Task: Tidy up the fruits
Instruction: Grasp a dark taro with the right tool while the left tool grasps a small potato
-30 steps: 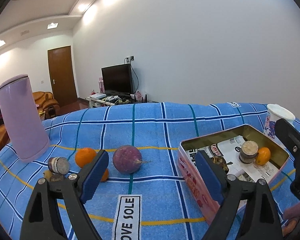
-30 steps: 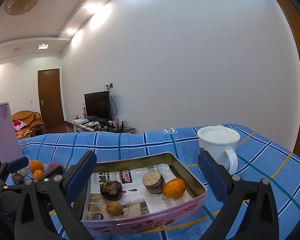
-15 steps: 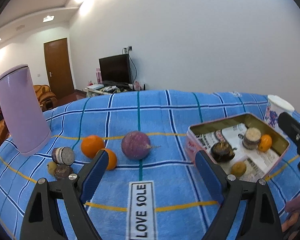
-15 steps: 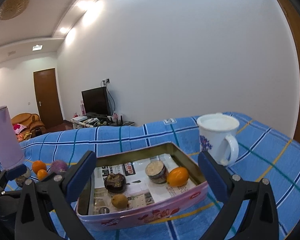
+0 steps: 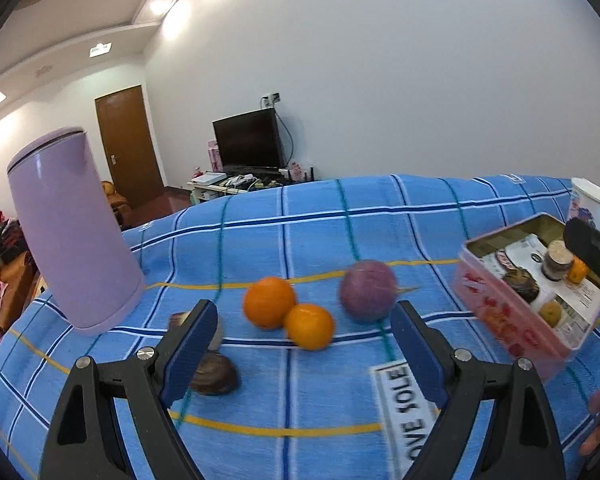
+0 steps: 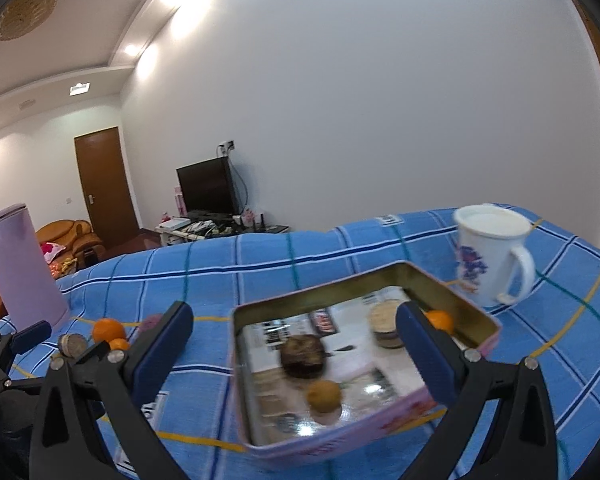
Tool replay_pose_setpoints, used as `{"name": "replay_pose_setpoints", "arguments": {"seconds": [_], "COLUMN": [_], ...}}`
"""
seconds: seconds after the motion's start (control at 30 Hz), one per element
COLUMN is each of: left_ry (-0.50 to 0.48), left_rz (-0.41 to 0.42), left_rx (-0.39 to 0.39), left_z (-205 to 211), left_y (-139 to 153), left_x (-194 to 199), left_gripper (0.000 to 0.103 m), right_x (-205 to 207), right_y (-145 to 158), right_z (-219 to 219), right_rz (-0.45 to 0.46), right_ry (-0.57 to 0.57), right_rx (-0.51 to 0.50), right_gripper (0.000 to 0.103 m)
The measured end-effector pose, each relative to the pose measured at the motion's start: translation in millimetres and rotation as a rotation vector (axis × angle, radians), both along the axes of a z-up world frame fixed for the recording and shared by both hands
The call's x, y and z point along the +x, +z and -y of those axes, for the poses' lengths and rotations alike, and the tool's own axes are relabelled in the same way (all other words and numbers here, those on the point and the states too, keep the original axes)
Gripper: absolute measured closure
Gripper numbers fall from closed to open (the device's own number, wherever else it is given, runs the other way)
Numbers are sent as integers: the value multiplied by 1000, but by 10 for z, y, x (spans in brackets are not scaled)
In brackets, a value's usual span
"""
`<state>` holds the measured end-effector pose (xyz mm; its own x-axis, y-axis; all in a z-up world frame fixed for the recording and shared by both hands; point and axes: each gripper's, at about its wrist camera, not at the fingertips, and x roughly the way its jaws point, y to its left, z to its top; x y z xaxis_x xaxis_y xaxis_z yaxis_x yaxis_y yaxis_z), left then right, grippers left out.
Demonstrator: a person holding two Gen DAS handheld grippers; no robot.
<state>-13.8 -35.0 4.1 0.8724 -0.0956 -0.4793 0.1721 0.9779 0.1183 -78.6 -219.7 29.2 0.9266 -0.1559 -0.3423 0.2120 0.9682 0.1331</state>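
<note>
While both tongs gape empty, left tongs (image 5: pixel 300 334) face oranges (image 5: pixel 269 302), right tongs (image 6: pixel 294 340) the tin (image 6: pixel 452 400).

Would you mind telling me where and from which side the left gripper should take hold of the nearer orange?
Grip the nearer orange across its middle, coming from the front with the open left gripper. It is round, so any width suits, but the other orange touches its far left side and would probably block a finger there; angling slightly from the right may help.
</note>
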Motion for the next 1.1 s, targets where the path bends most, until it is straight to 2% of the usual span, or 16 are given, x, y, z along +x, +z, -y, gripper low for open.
{"name": "replay_pose_setpoints", "arguments": {"seconds": [0.33,0.53,0.67,0.93,1.03,1.1], "left_ry": [50,117,180,274,264,259], "left_rz": [-9,-57,-78,-183,-210,-213], "left_rx": [-50,-68,-74,-140,-152,-125], "left_z": [-386,-729,-1017,-1593,-1658,-1642], "left_y": [7,-1,34,-3,-30,-31], "left_x": [167,366,501,704,739,736], "left_gripper": [14,14,14,14,14,14], "right_x": [265,431,569,770,835,865], "right_y": [-23,-44,-68,-162,-210,-260], "right_z": [-449,-675,-788,-1093,-1161,-1189], "right_rz": [-21,-40,-82,-186,-239,-272], "right_ry": [59,91,115,242,271,323], "right_rx": [-13,-17,-5,-5,4,32], "right_gripper": [0,0,0,1,10,19]}}
